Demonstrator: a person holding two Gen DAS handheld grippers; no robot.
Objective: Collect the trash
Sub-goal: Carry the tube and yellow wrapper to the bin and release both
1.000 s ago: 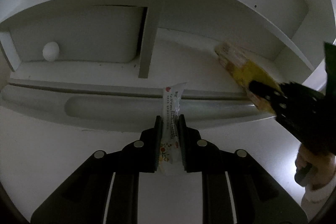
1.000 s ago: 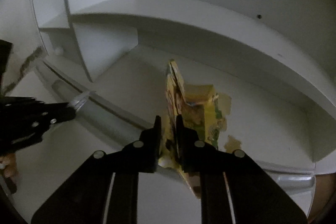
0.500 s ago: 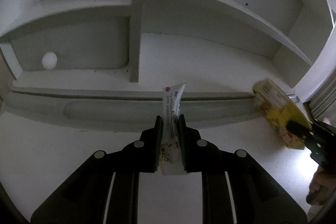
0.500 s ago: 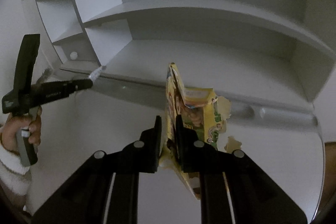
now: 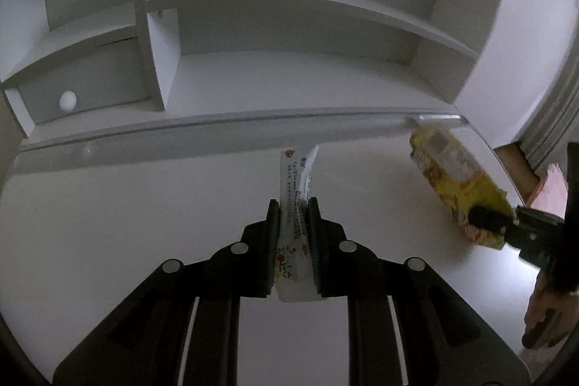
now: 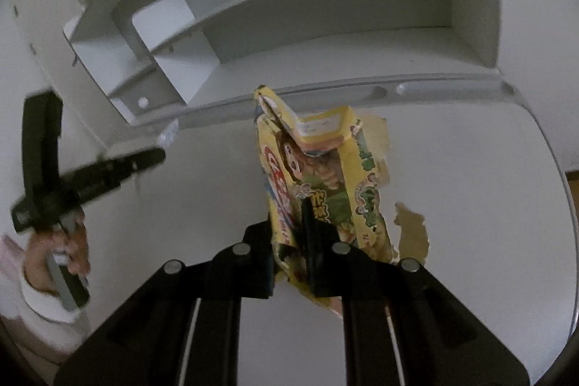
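While both pieces of trash are being carried clear of the white surface [image 5: 108,223], each is being pinched at its lower part and is being left to stand up freely above the jaws. A slim white sachet [image 5: 295,205] is being grasped by the left hand-held gripper [image 5: 294,252], clamped across its printed lower half, and its upper end is being seen to curl slightly to one side, which is being read as a sign of a thin, limp, very light film. A torn yellow snack box [image 6: 318,176] is being clenched by the right hand-held gripper [image 6: 289,241] on one cardboard panel near the bottom; ragged flaps are being shown at its right edge. That box is being judged light and fairly stiff, but weakened where torn, so a hold on an intact panel or a fold is being preferred to one on the loose flaps. Neither item is being judged fragile; slipping from smooth, glossy print is being considered the likelier trouble. Behind them, empty white shelves [image 5: 289,9] are being seen.
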